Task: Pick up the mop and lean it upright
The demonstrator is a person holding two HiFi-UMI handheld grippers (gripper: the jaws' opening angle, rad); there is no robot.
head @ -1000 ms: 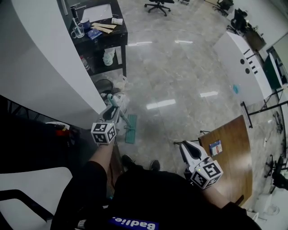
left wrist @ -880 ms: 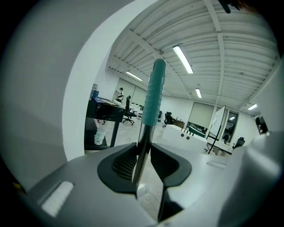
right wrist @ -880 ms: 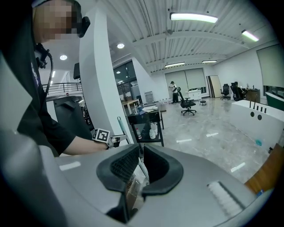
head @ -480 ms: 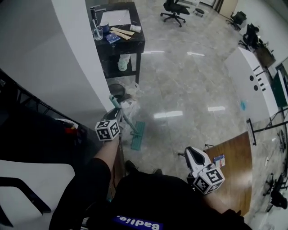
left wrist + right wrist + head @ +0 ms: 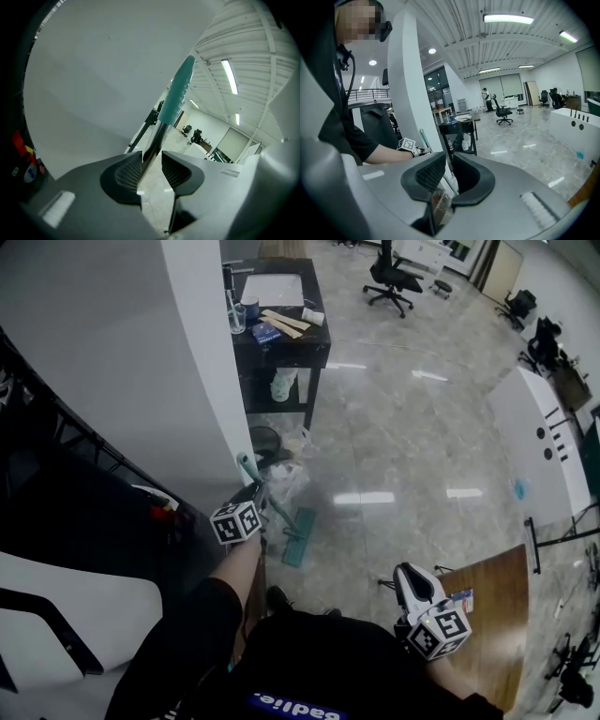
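Note:
The mop stands nearly upright beside the white pillar [image 5: 187,381]. Its teal head [image 5: 300,535] rests on the floor and its teal grip [image 5: 246,465] points up by the pillar. My left gripper [image 5: 255,495] is around the dark shaft below that grip [image 5: 178,93]. In the left gripper view its jaws [image 5: 151,164] are opening: the shaft lies against the left pad, with a gap to the right pad. My right gripper [image 5: 405,573] hangs low at the right, away from the mop. Its jaws [image 5: 449,168] stand almost together with nothing between them. The mop grip [image 5: 423,137] also shows in the right gripper view.
A black cart [image 5: 281,334] with papers and a cup stands beyond the mop, a dark bin [image 5: 267,439] and a plastic bag at its foot. A wooden table [image 5: 497,587] is right of my right gripper. A white cabinet [image 5: 544,427] and office chairs [image 5: 394,277] lie farther off.
My left gripper has carried the mop handle up and closer to the pillar, and the mop stands steeper. The right gripper has barely moved.

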